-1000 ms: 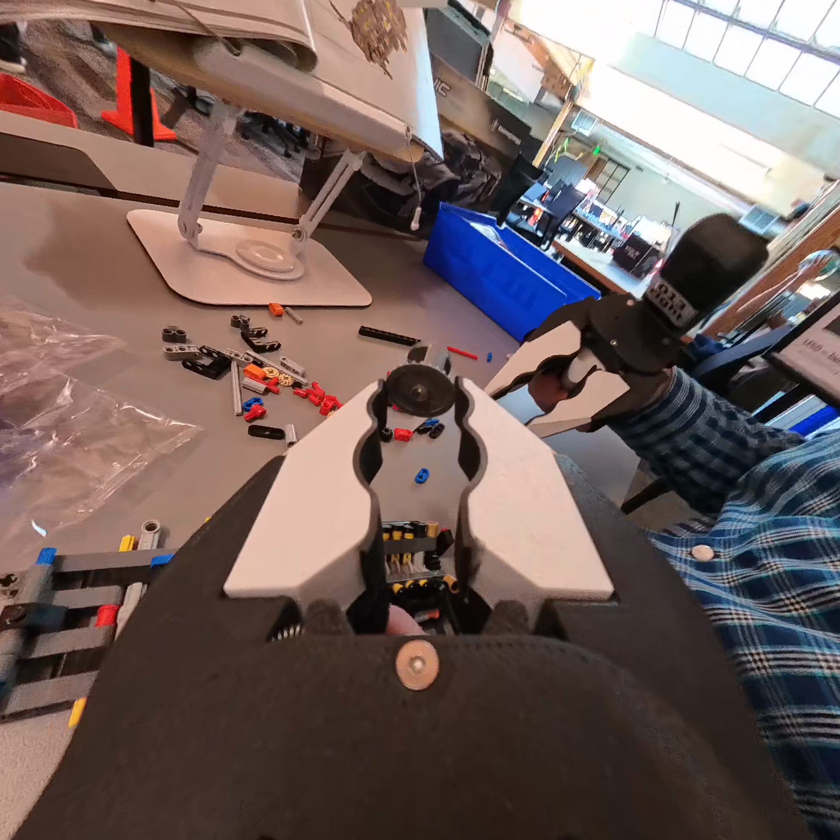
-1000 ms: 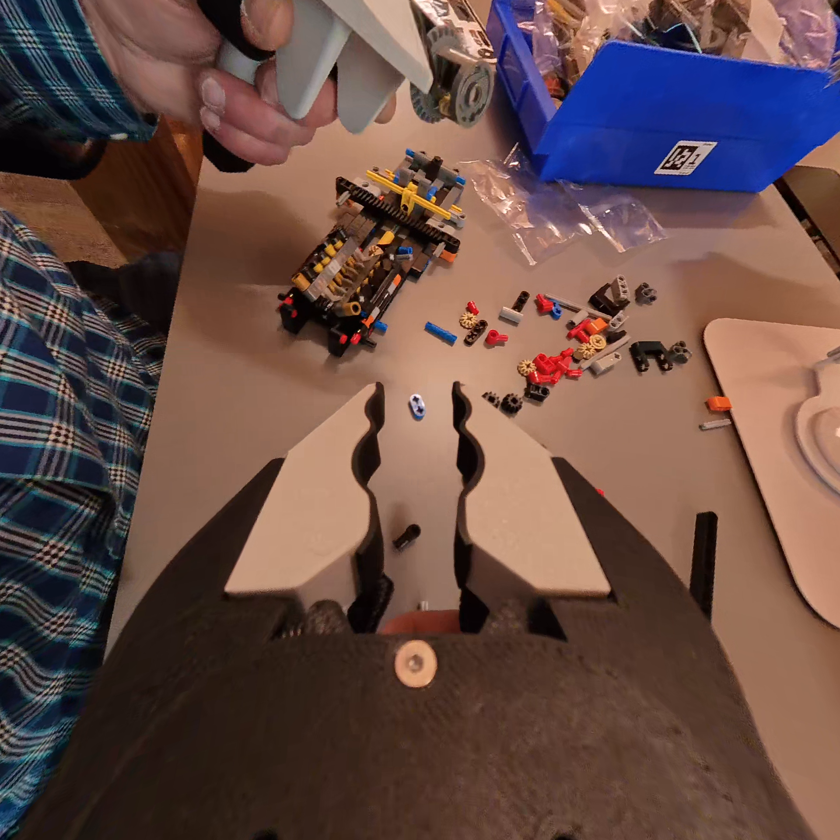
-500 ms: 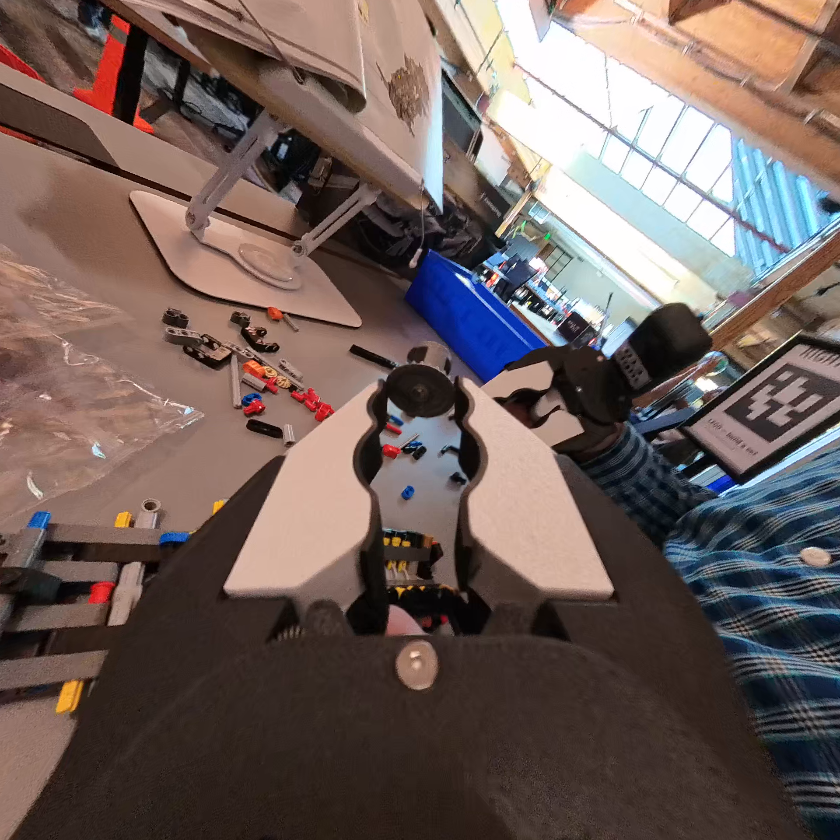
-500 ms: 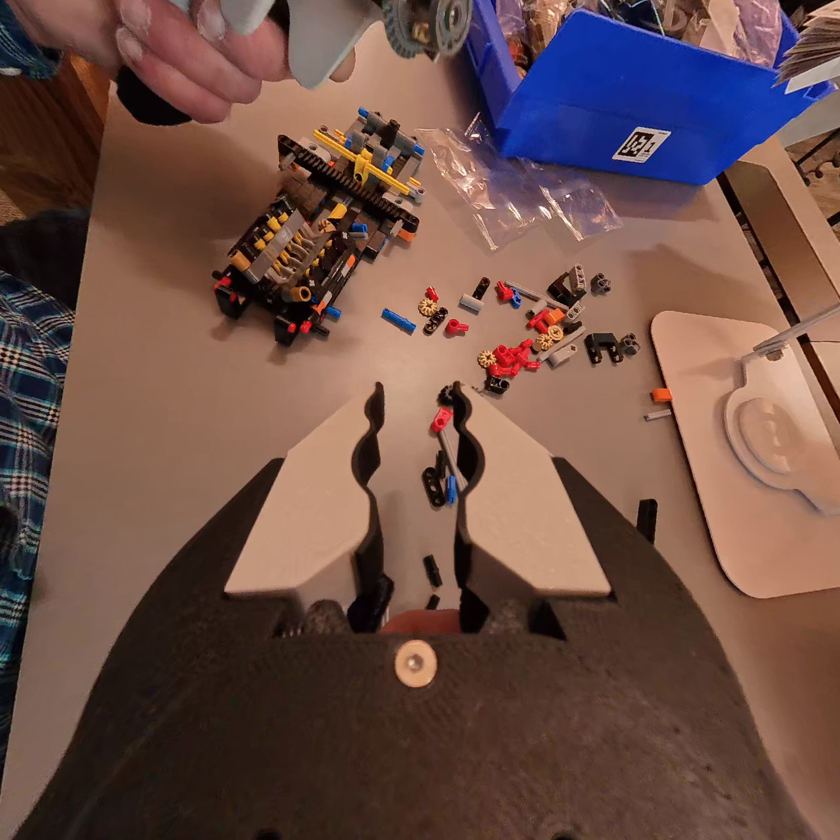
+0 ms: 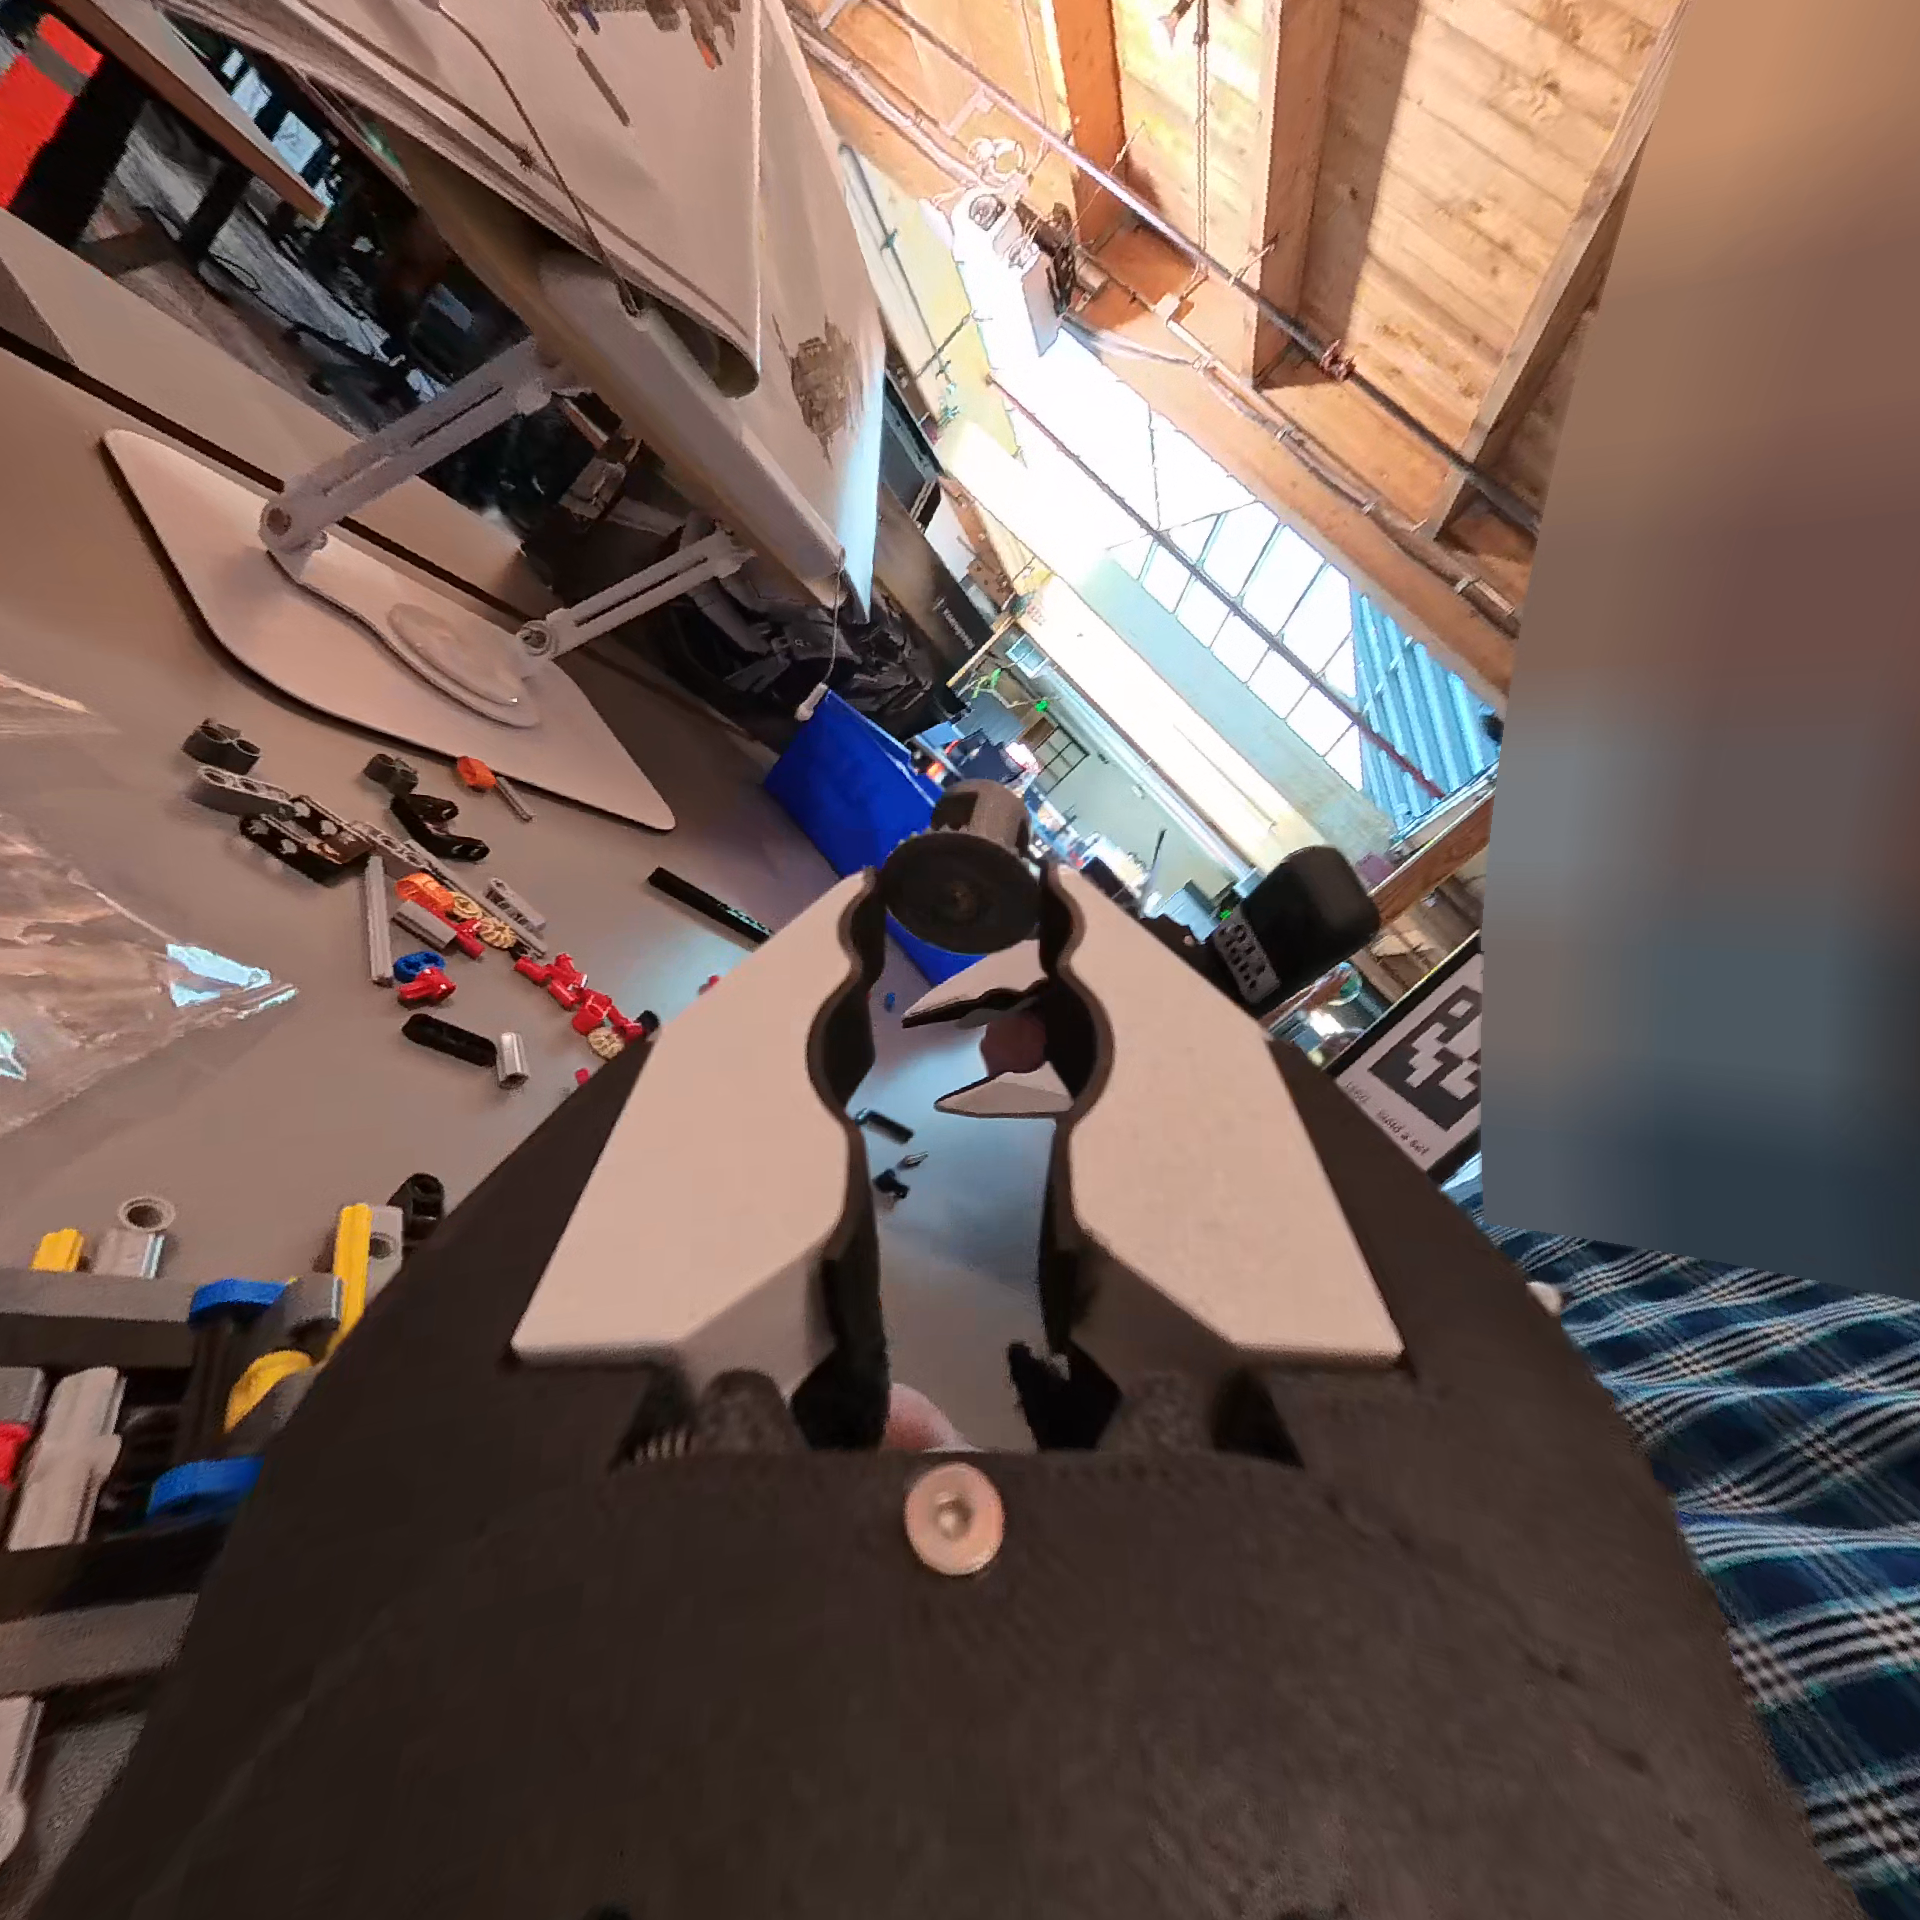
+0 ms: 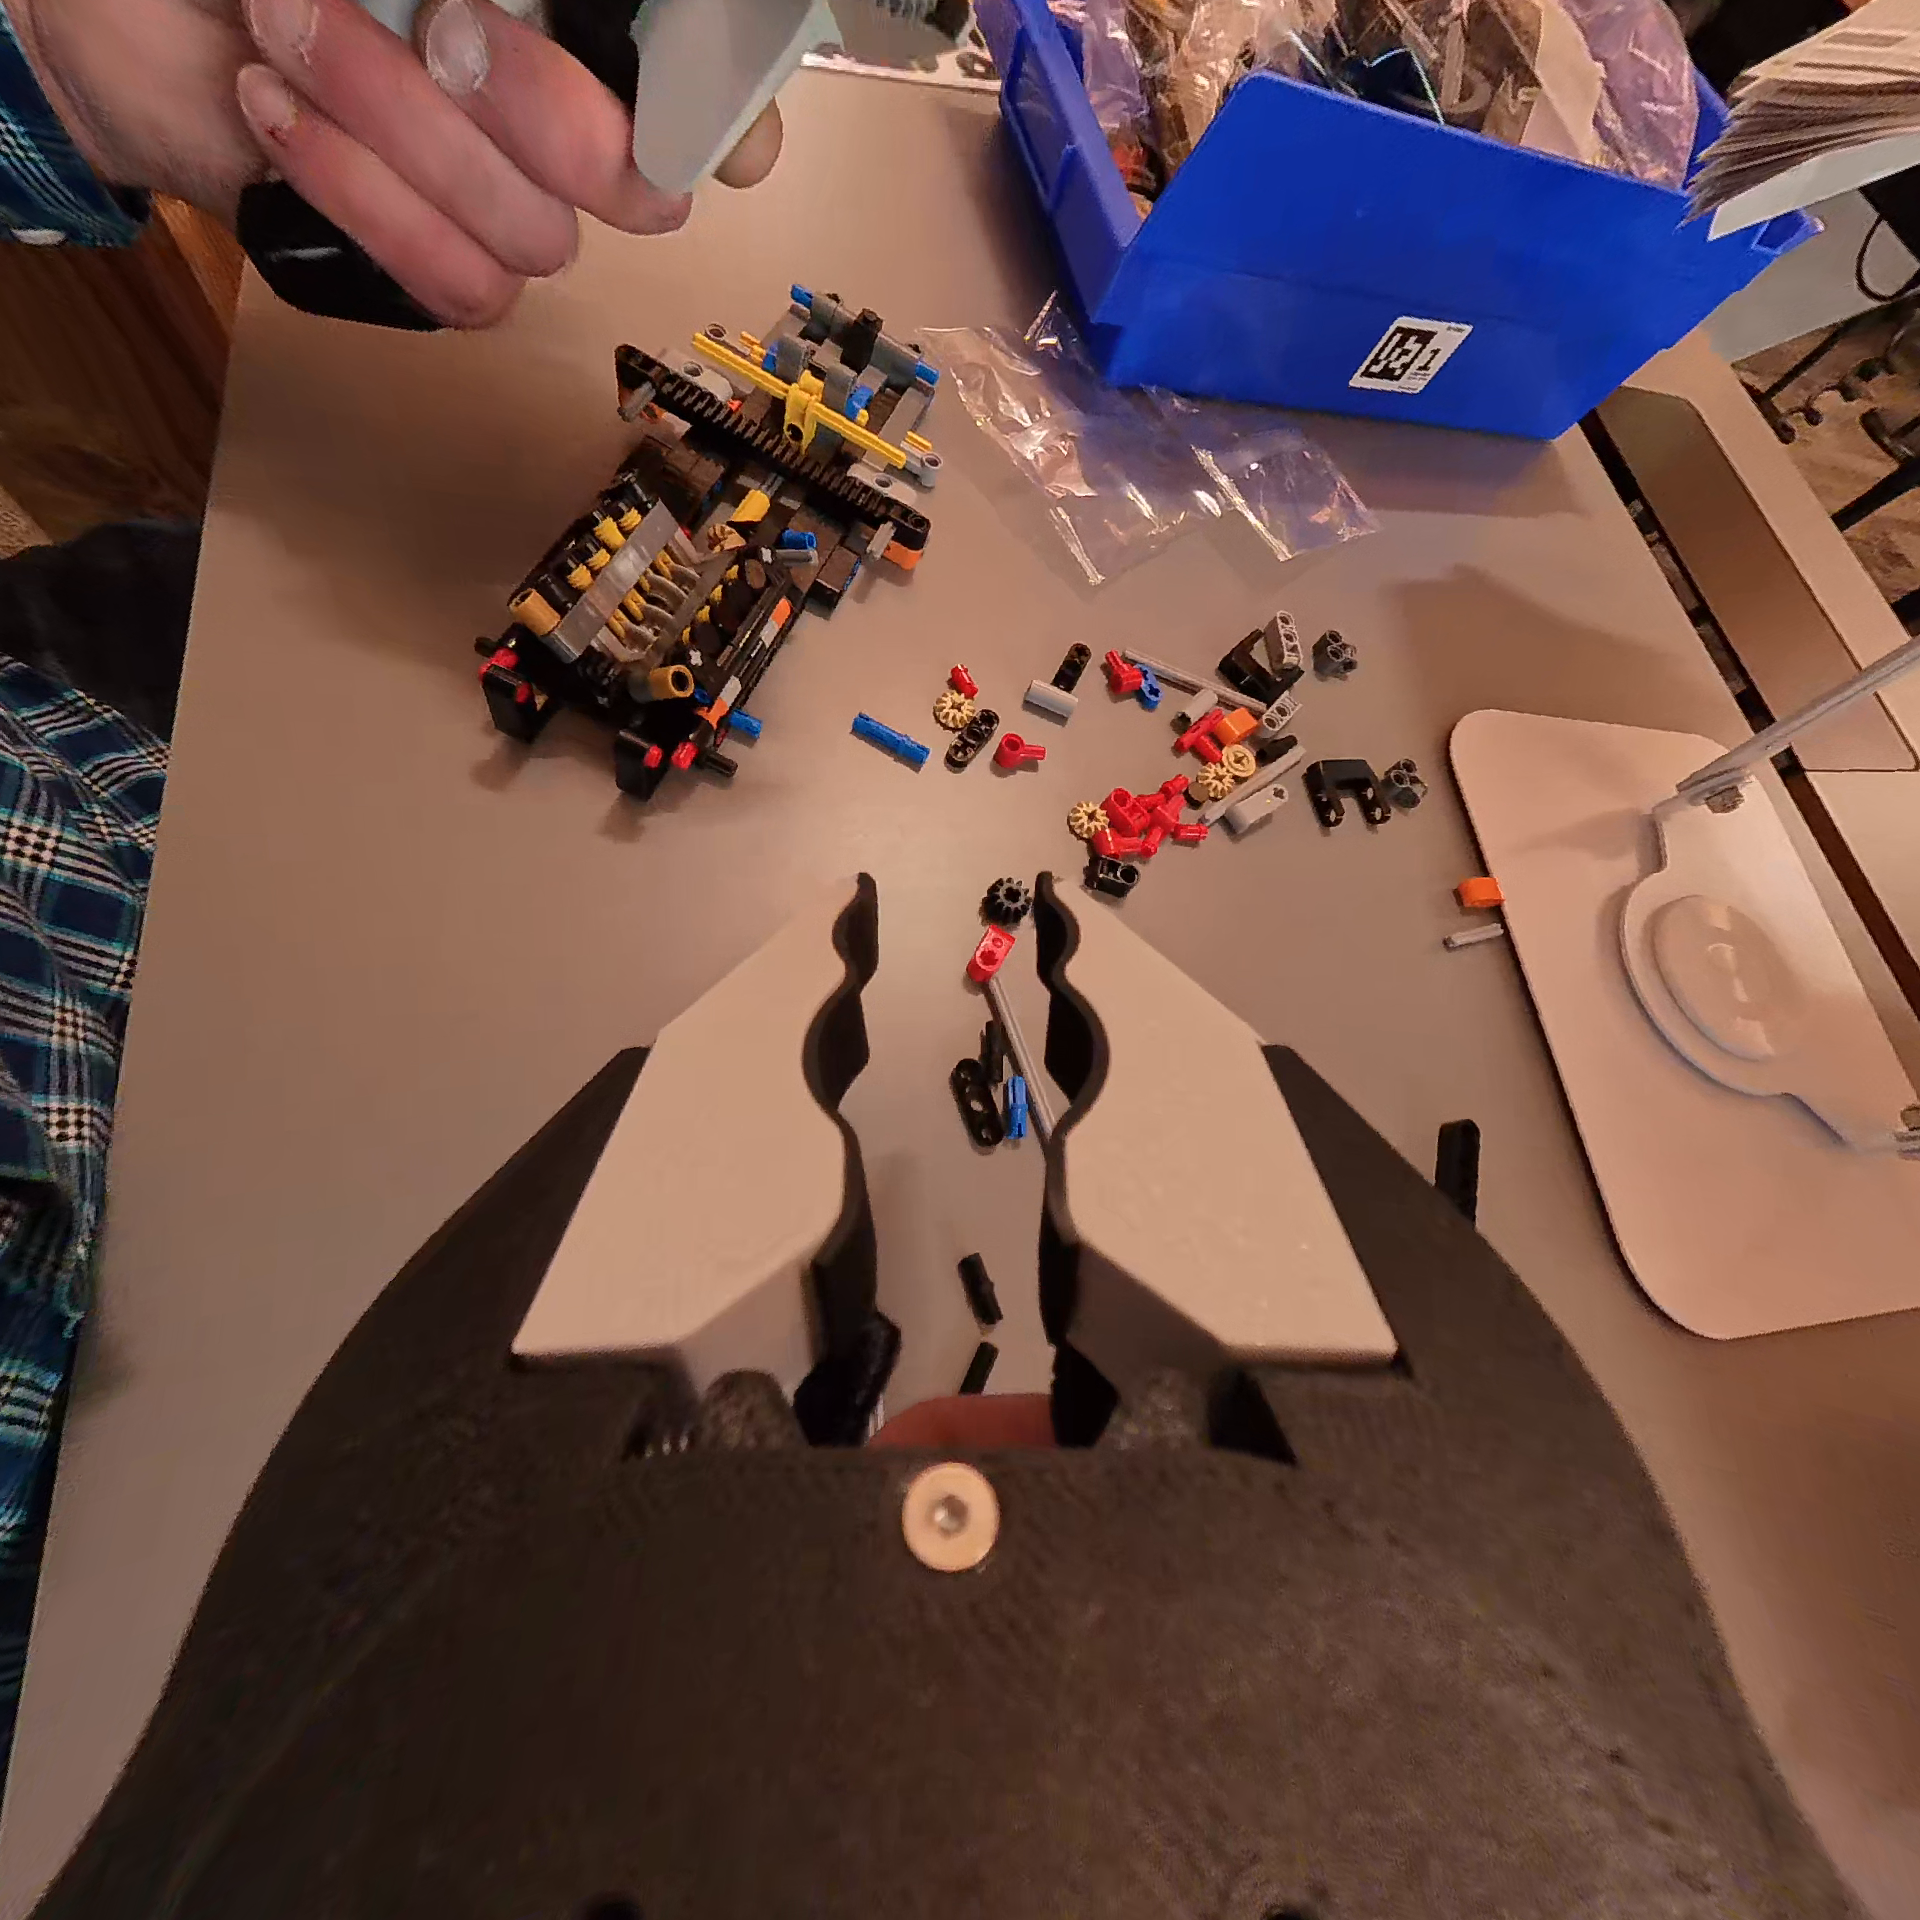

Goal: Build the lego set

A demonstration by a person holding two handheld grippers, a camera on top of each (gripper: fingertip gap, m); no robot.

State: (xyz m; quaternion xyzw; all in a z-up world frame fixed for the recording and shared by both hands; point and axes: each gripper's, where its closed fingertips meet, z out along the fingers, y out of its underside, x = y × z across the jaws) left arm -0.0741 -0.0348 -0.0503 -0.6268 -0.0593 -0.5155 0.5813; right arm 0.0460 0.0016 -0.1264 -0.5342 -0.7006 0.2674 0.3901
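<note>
My left gripper (image 5: 961, 902) is shut on a dark gear assembly (image 5: 961, 896) with a grey part behind it, held high above the table and tilted up. My right gripper (image 6: 951, 896) is open and empty, low over the grey table. Between and just past its tips lie a small black gear (image 6: 1005, 900), a red connector (image 6: 990, 953) on a grey axle, a black link and a blue pin (image 6: 1015, 1107). The part-built black, grey and yellow chassis (image 6: 717, 561) stands on the table ahead to the left. It also shows at the left edge of the left wrist view (image 5: 135, 1382).
Loose red, black, grey and tan parts (image 6: 1195, 758) lie scattered right of the chassis. A blue bin (image 6: 1382, 260) with bags stands at the back, with empty clear bags (image 6: 1132, 457) before it. A white stand base (image 6: 1704, 1018) is at the right. A hand (image 6: 416, 177) holds the left gripper. Left tips to right tips: about 15 centimetres. The red connector (image 6: 990, 953) lies around 6 centimetres away from my right fingertips.
My left gripper has risen and tilted upward with the gear assembly in it. My right gripper has moved right and forward, from over the blue piece to over the black gear and red connector.
</note>
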